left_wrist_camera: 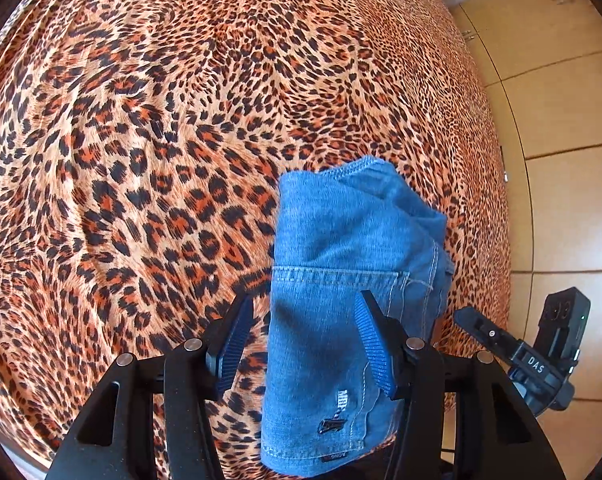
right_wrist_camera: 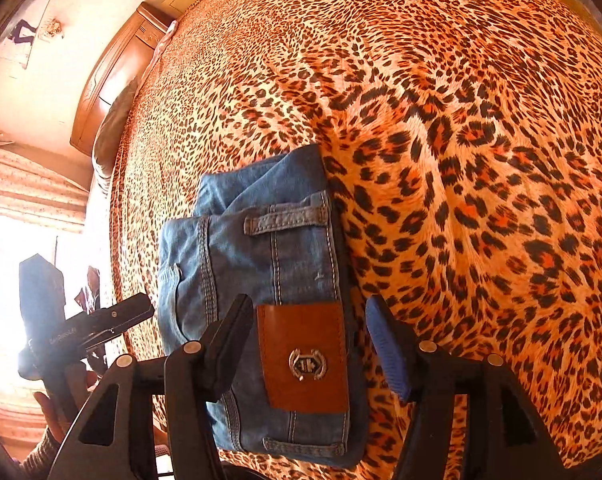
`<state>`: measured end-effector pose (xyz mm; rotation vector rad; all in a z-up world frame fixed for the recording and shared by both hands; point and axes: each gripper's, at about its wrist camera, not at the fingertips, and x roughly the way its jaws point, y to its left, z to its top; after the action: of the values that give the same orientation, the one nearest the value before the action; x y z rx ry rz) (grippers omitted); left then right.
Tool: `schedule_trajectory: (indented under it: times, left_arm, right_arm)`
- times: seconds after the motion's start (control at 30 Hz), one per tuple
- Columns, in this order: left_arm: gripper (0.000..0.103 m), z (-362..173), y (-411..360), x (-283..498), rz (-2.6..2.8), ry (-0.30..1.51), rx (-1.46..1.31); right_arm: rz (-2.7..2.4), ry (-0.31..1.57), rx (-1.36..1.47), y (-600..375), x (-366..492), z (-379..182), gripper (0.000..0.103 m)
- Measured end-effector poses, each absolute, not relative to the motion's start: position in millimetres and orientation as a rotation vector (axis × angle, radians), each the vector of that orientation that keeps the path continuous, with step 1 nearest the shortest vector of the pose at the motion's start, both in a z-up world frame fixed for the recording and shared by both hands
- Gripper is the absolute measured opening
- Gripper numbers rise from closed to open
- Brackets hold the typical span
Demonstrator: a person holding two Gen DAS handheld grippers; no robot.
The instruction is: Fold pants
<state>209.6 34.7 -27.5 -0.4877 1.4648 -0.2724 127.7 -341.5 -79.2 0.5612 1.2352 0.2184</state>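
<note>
- Left gripper: jaws stood apart, nothing clamped. The blue ribbed pads flanked the near end of the folded pants; from the left wrist view I could not tell whether either pad touched the denim.
- Right gripper: jaws likewise apart, nothing held. The brown leather waistband patch with its metal emblem sat between the two fingers; whether they touched it could not be told.
- Pants: folded into a compact blue denim bundle lying on the leopard-print bedspread. In the left wrist view it ran from 6 o'clock up toward the centre, with a stitched hem at the far end and a small distressed rip near the bottom.
- In the right wrist view a belt loop lay across the bundle at 12 o'clock of the patch, with looser folds beyond it.
- The other gripper appeared at 4 o'clock in the left wrist view and at 8 o'clock in the right wrist view, just beside the bundle.
- Surroundings: tiled floor at 3 o'clock in the left wrist view; wooden headboard at 10 o'clock in the right wrist view.
</note>
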Motion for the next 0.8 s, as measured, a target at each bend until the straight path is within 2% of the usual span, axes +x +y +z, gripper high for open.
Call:
schedule_trajectory:
  times: [0.2, 0.23, 0.27, 0.33, 0.4, 0.57, 0.8]
  left_arm:
    - [0.056, -50, 22, 235, -0.254, 1.522, -0.485]
    - [0.054, -55, 17, 238, -0.252, 1.54, -0.479]
    - [0.052, -58, 12, 240, -0.25, 1.55, -0.47]
    - [0.051, -55, 4, 243, -0.225, 1.531, -0.415]
    - [0.05, -54, -1, 244, -0.213, 1.506, -0.359]
    - [0.049, -62, -9, 246, -0.209, 1.5, -0.334]
    - [0.046, -44, 28, 216, -0.286, 1.537, -0.397]
  right_arm:
    - [0.188, 1.236, 0.608, -337, 167, -97, 0.062]
    - [0.219, 1.236, 0.61, -334, 171, -99, 0.054]
    - [0.23, 1.222, 0.549, -321, 169, -99, 0.028]
    - [0.234, 1.19, 0.408, -309, 172, -86, 0.009]
    - [0.225, 1.162, 0.353, -307, 171, -76, 0.009]
    - [0.188, 1.234, 0.334, -315, 173, -102, 0.013]
    - [0.281, 1.222, 0.559, -345, 120, -83, 0.04]
